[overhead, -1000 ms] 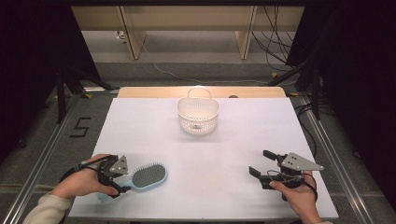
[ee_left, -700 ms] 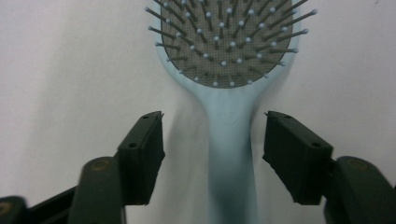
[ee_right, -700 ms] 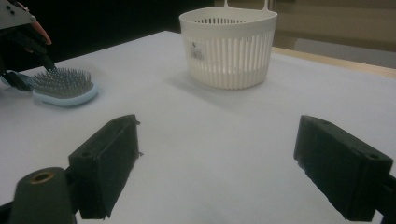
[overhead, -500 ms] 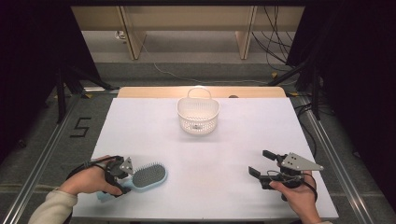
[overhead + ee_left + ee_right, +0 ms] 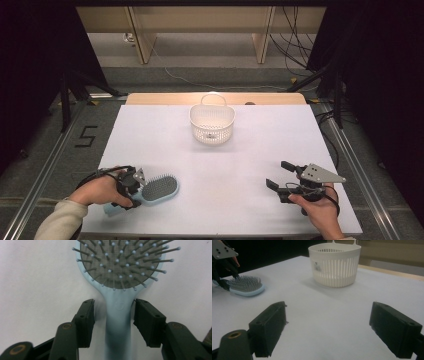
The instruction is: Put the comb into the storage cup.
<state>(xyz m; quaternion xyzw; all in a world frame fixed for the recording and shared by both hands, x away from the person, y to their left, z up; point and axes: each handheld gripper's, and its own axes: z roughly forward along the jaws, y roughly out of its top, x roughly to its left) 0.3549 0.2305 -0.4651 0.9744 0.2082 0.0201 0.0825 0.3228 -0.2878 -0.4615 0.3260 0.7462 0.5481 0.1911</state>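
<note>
This looks like a lab or test room, not a home. A white table stands between dark curtains. Metal rails run beside it, cables lie about, and a number five marks the floor.

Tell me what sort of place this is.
Probably a lab or recording setup, not a home: a white table ringed by black curtains, cables trailing over a bare floor, and a hairbrush and basket laid out as props.
</note>
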